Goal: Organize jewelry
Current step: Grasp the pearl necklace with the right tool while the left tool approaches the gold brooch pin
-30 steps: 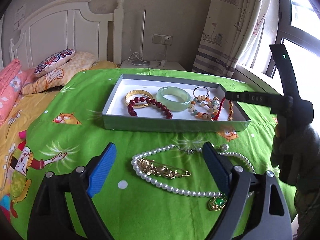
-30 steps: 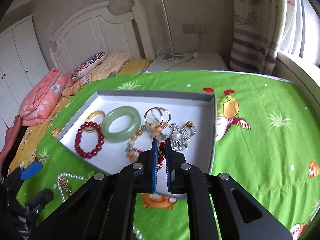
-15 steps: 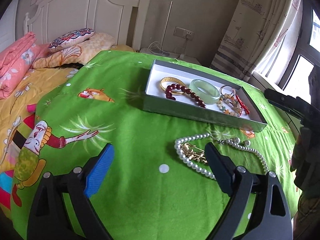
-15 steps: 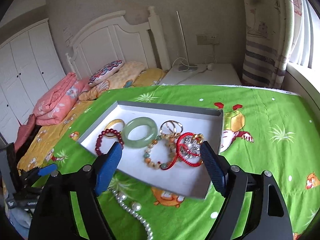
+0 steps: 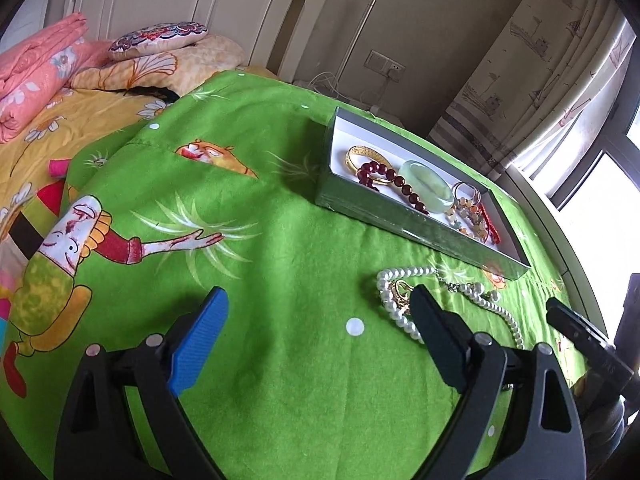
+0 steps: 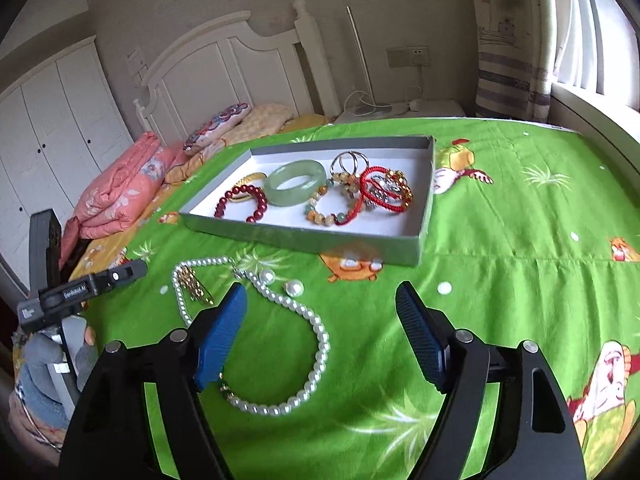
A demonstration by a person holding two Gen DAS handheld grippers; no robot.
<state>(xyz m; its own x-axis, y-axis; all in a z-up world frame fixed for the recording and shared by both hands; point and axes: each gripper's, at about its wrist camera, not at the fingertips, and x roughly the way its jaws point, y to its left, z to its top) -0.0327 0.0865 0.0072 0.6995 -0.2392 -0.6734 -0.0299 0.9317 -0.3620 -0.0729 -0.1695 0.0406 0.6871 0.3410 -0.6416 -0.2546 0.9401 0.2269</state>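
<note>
Between my right gripper (image 6: 320, 320) jaws: nothing. They were shut a sec ago, just sprang wide, now over the white pearl necklace (image 6: 316, 344) on the green cartoon bedspread (image 6: 500, 248). Left gripper (image 5: 320, 320) also wide open, empty, moved off the pearls. Red cord bracelet (image 6: 380, 196) now lies in the shallow grey cardboard tray (image 6: 304, 240) w/ the pale green jade bangle (image 6: 296, 182).

Both wrist views angled down over bed, sharing jewelry tray (image 5: 416, 228) and pearl necklace (image 6: 308, 320)
</note>
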